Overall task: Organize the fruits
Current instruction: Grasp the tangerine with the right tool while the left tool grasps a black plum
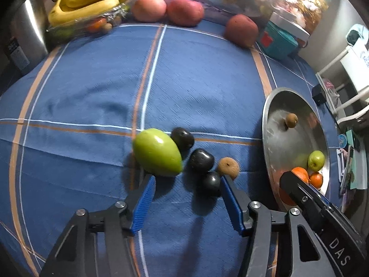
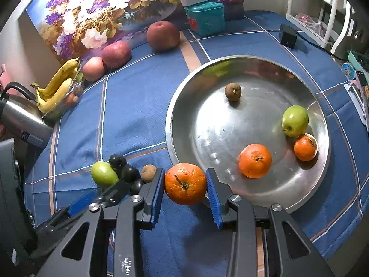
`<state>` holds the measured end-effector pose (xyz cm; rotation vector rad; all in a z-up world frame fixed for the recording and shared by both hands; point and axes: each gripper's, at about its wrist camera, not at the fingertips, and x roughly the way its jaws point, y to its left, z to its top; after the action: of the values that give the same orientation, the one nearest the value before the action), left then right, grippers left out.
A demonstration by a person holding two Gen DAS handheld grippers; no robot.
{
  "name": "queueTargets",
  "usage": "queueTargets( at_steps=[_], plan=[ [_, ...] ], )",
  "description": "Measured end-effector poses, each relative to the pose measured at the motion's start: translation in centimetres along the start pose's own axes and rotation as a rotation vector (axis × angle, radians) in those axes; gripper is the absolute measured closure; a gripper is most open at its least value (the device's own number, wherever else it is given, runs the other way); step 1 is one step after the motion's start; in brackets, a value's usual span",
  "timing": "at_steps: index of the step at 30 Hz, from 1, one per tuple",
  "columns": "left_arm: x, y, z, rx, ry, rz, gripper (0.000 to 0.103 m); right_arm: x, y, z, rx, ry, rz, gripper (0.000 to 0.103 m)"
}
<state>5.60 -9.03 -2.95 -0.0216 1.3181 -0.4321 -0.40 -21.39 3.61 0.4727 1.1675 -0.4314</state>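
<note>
My right gripper (image 2: 185, 184) is shut on an orange (image 2: 185, 183) and holds it above the near rim of the steel bowl (image 2: 299, 198). The bowl holds a green apple (image 2: 295, 120), two oranges (image 2: 254, 160) and a brown kiwi-like fruit (image 2: 233, 91). My left gripper (image 1: 188, 182) is open and empty, just short of a cluster on the blue cloth: a green mango-like fruit (image 1: 158, 154), three dark plums (image 1: 201, 160) and a brown fruit (image 1: 228, 166). One plum (image 1: 211, 182) lies against its right finger.
Three red apples (image 1: 184, 11) and a banana bunch (image 1: 87, 2) on a wrapped fruit tray lie at the far edge. A steel kettle (image 2: 20, 115) stands at the left, a teal box (image 2: 206, 18) at the back, a black adapter (image 2: 287, 37) at the right.
</note>
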Motion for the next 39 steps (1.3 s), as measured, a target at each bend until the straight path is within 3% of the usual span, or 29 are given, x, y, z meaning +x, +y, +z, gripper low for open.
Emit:
queueTargets(
  at_steps=[13,39],
  plan=[
    [1.0,-1.7,-0.3,0.04,0.018,-0.025,0.058,-0.1,-1.2,0.1,0.039,0.001,0.006,0.065],
    [2.4,-3.8,-0.4,0.077,0.03,-0.011,0.074,-0.2,-1.5,0.1,0.034,0.008,0.024,0.065]
  ],
)
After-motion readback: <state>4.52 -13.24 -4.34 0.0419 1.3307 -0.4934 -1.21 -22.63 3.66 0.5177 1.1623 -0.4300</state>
